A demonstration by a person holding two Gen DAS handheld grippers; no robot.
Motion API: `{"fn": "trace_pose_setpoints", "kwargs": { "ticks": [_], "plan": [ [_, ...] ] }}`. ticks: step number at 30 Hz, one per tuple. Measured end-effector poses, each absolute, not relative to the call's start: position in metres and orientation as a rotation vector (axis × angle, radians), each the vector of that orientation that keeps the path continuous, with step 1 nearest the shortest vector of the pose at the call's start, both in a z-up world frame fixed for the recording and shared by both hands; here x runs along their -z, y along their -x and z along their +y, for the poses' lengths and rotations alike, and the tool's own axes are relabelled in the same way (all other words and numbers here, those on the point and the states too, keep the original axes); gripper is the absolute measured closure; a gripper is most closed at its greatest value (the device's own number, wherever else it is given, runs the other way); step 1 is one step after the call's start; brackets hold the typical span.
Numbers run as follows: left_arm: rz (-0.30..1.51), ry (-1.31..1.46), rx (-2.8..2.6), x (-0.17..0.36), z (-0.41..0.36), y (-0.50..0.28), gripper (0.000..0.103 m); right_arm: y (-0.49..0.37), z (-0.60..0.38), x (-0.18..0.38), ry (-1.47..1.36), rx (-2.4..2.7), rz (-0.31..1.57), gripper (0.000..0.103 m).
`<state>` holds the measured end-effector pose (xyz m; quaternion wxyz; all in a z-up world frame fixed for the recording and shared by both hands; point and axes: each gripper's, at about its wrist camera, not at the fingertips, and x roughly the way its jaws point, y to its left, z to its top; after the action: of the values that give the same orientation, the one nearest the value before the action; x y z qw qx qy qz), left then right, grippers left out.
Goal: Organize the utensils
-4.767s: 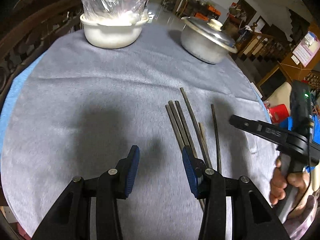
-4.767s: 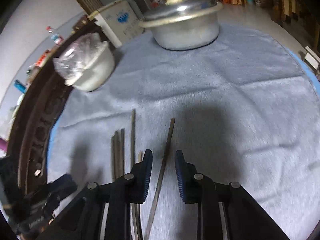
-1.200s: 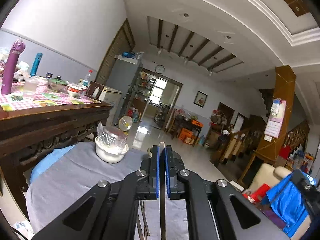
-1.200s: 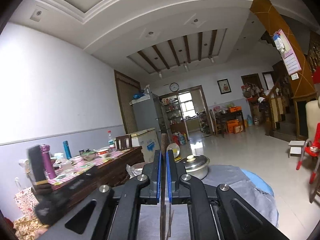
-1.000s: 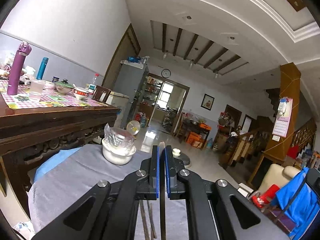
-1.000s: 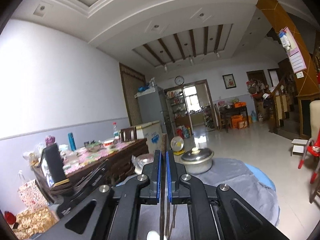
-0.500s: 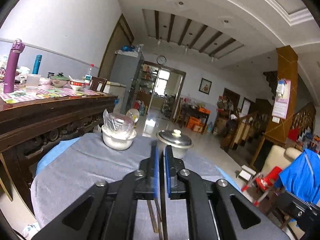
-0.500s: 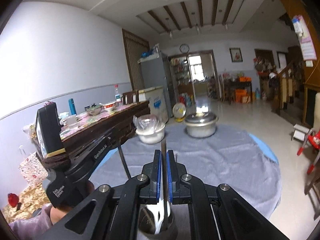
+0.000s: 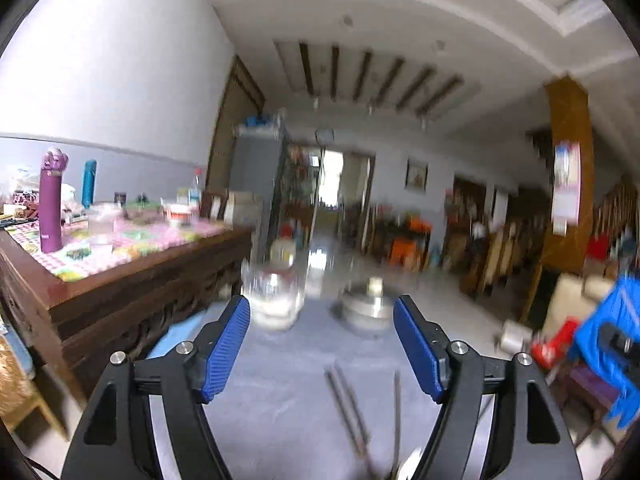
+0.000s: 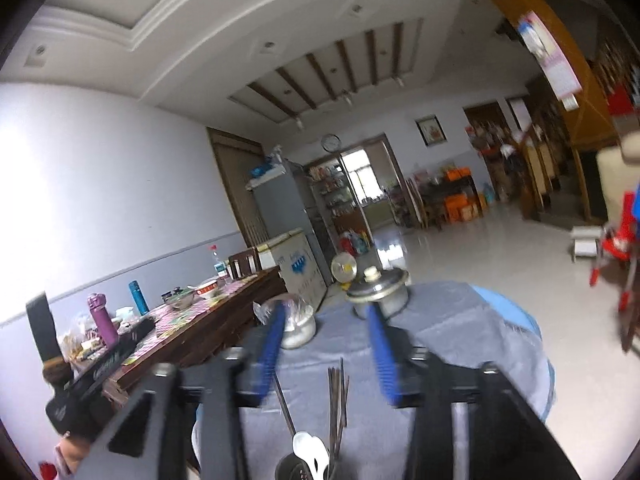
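Chopsticks (image 10: 339, 412) stand nearly upright in a dark holder (image 10: 298, 470) at the desk's (image 10: 460, 340) near edge, tips up, beside a white spoon (image 10: 308, 450). More chopsticks (image 9: 348, 412) lie pointing away. Both tools, left (image 9: 322, 344) and right (image 10: 328, 354), have just been opening, nothing between them. Bowl (image 10: 298, 326) and pot (image 10: 378, 290) stand beyond.

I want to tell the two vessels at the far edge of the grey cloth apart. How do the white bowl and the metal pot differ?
The white bowl is pale ceramic; the metal pot is shiny silver. The white bowl is covered with crinkled clear plastic, while the metal pot wears a fitted lid with a pale knob. The white bowl sits nearer the wooden sideboard; the metal pot sits to its right. Both are round and rest on the grey cloth.
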<state>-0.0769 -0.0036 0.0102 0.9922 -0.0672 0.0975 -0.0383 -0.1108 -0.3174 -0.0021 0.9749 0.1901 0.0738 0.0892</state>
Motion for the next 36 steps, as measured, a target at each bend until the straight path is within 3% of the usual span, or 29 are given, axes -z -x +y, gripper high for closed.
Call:
{"fn": "trace_pose_setpoints", "kwargs": {
  "ticks": [8,13,22,36],
  "plan": [
    [0.541,0.130,0.098,0.026,0.002,0.075,0.024,0.106,-0.338,0.033,-0.444,-0.097,0.356,0.051],
    [0.634,0.096,0.084,0.038,0.000,0.092,0.024,0.114,-0.346,0.052,-0.458,-0.064,0.444,0.051],
    [0.651,0.067,0.111,0.031,-0.007,0.131,0.022,0.154,-0.346,0.049,-0.448,-0.063,0.445,0.050],
    [0.601,0.013,0.159,0.012,-0.032,0.139,0.020,0.151,-0.342,0.053,-0.463,-0.082,0.475,0.049]
  ]
}}
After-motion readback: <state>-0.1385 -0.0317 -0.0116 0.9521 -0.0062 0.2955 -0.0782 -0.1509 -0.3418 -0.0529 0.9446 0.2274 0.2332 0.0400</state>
